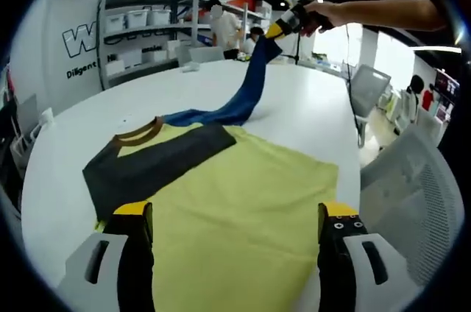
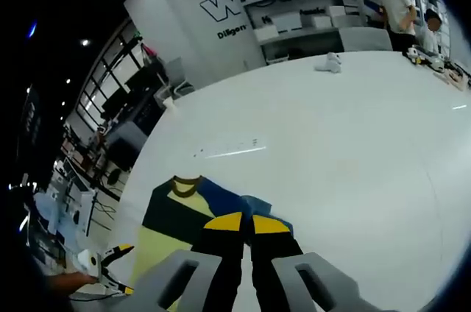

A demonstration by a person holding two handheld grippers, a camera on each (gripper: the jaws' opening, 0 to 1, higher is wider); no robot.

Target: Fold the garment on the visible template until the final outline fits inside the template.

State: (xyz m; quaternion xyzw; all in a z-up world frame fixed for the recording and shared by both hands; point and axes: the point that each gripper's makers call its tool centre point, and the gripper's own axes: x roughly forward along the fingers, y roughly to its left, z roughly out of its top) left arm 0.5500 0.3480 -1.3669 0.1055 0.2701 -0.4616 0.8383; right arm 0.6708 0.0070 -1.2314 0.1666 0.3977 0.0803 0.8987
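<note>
My right hand-held gripper is clamped on the shirt's blue sleeve high above the white surface, my left hand-held gripper gapes empty, so the body may drag.

The left gripper view sits low and close over the garment, facing across the counter toward the shelves. The right gripper view looks down from higher, tilted. Both share garment, counter and shelves.

Right gripper lifts blue sleeve off yellow garment
</note>
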